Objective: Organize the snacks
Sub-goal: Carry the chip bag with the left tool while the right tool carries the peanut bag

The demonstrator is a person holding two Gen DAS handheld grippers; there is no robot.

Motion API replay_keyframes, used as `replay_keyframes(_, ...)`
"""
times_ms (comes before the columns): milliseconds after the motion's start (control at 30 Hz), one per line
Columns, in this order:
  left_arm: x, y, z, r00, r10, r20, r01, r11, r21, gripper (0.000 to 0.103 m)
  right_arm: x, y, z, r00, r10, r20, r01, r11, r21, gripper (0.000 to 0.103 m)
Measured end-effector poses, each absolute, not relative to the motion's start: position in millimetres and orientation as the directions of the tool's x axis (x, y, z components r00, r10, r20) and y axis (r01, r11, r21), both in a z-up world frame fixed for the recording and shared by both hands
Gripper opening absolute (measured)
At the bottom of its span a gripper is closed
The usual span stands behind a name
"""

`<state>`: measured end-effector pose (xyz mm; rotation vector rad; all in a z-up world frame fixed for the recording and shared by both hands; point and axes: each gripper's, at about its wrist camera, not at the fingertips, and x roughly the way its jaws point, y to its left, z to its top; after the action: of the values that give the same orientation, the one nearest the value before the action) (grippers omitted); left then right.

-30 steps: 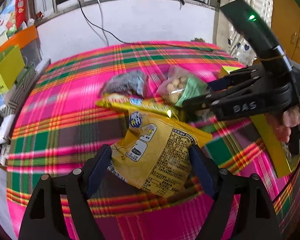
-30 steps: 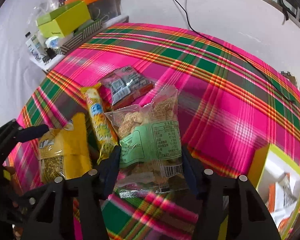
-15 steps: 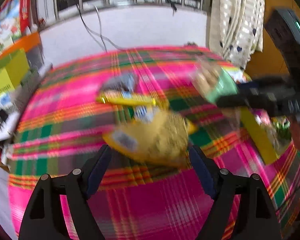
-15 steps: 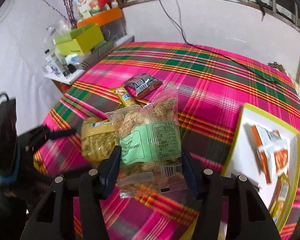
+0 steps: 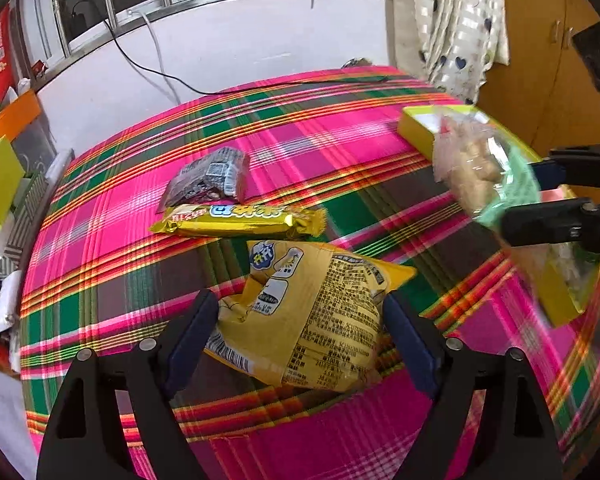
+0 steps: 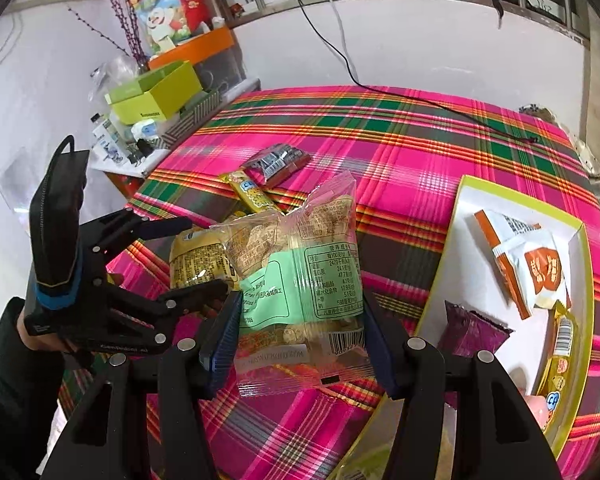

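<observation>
Right gripper [image 6: 300, 336] clamped on a clear and green snack bag [image 6: 300, 276], blue fingers [image 6: 222, 340] pressing both sides, bag held up off the plaid desk [image 6: 400, 152] next to the yellow-rimmed tray [image 6: 452, 240]. In that white-floored tray: an orange-and-white packet [image 6: 528, 264] lying flat, a purple packet [image 6: 470, 330] towards the near end, and a yellow wrapper [image 6: 562, 348] along the right wall.

Left gripper [image 5: 300, 332] closed on a yellow snack bag [image 5: 308, 312], fingers [image 5: 192, 332] squeezing its crumpled sides; seen from the right wrist, bag raised above the cloth.

Lying on the desk beyond: a long yellow bar [image 5: 240, 220], and just behind it, touching or nearly so, a dark silver packet [image 5: 208, 180]. Both well apart from the tray.

At the desk's far left edge, an open lime-green box [image 6: 156, 96] on a cluttered side shelf, contents not discernible; behind it an orange bin [image 6: 196, 46]. Black cable [image 5: 228, 88] trailing from the wall onto the far end of the desk.
</observation>
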<state>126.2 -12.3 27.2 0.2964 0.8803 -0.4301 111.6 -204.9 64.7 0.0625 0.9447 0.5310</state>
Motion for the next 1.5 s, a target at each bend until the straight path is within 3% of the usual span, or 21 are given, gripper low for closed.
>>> replay_keyframes(267,124,-18,22,0.595,-0.198,-0.779,0.447,0.887,0.116,0.085,103,-211,69,0.479,0.467,-0.743,-0.399,0.87,0.29,0.056)
replay_keyframes(433,118,-24,9,0.591,-0.106,-0.8,0.407,0.895,0.182,0.083,94,-214,70,0.484,0.473,-0.736,-0.395,0.869,0.299,0.056)
replay_keyframes(767,90,-20,15,0.616,-0.113,-0.78,0.314,0.943,0.111,0.063,66,-228,79,0.511,0.477,-0.716,-0.381,0.871,0.308,0.056)
replay_keyframes(1067,53,-13,31,0.631,-0.161,-0.759,0.222,0.975,-0.023,0.061,36,-243,88,0.541,0.481,-0.69,-0.371,0.873,0.318,0.056)
replay_keyframes(1500,-1,-21,67,0.694,-0.173,-0.699,0.151,0.984,-0.092,0.061,-5,-258,96,0.576,0.489,-0.656,-0.363,0.871,0.331,0.056)
